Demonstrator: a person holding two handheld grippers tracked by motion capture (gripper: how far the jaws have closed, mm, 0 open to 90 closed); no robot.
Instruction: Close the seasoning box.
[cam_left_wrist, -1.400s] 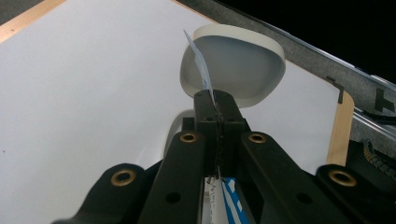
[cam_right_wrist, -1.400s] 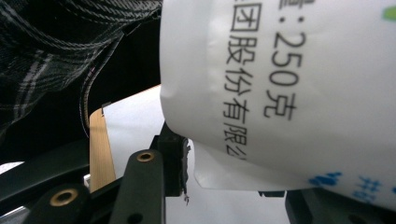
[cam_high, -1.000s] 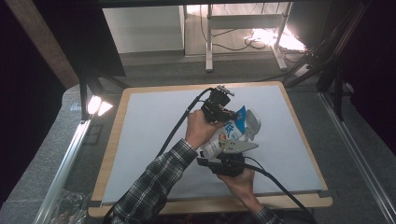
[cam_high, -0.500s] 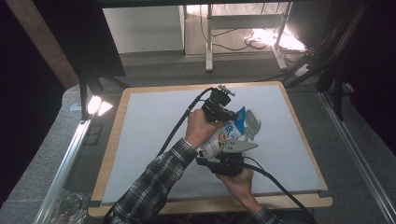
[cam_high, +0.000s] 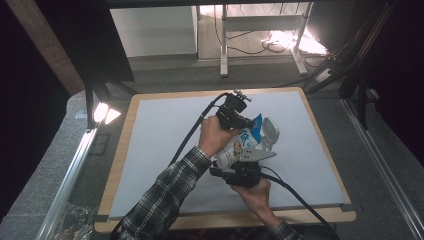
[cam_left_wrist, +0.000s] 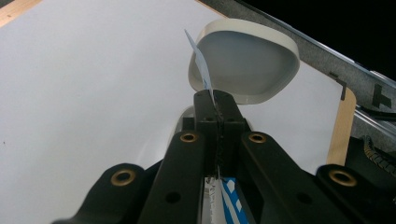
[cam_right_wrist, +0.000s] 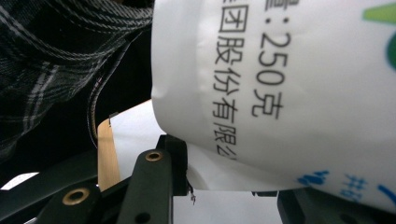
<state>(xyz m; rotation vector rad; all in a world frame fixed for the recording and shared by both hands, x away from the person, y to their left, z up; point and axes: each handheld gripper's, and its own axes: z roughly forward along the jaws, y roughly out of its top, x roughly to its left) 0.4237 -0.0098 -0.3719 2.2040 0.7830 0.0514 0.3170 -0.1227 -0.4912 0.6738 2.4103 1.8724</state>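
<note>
A wood-edged tabletop (cam_high: 125, 150) under a pale grey sheet stands in a dim room, with bright light on the floor beyond. From the high view, a white and blue printed pouch (cam_high: 239, 145) is held tilted above the sheet, its top toward a smooth, rounded off-white bowl (cam_high: 270, 131). The left gripper view shows the bowl's hollow inside; the right gripper view shows black print on glossy film. The left tongs (cam_left_wrist: 215, 100) are pinched tight on the pouch's thin top edge. The right tongs (cam_right_wrist: 224, 186) stand partly open, clasping the pouch's bottom.
</note>
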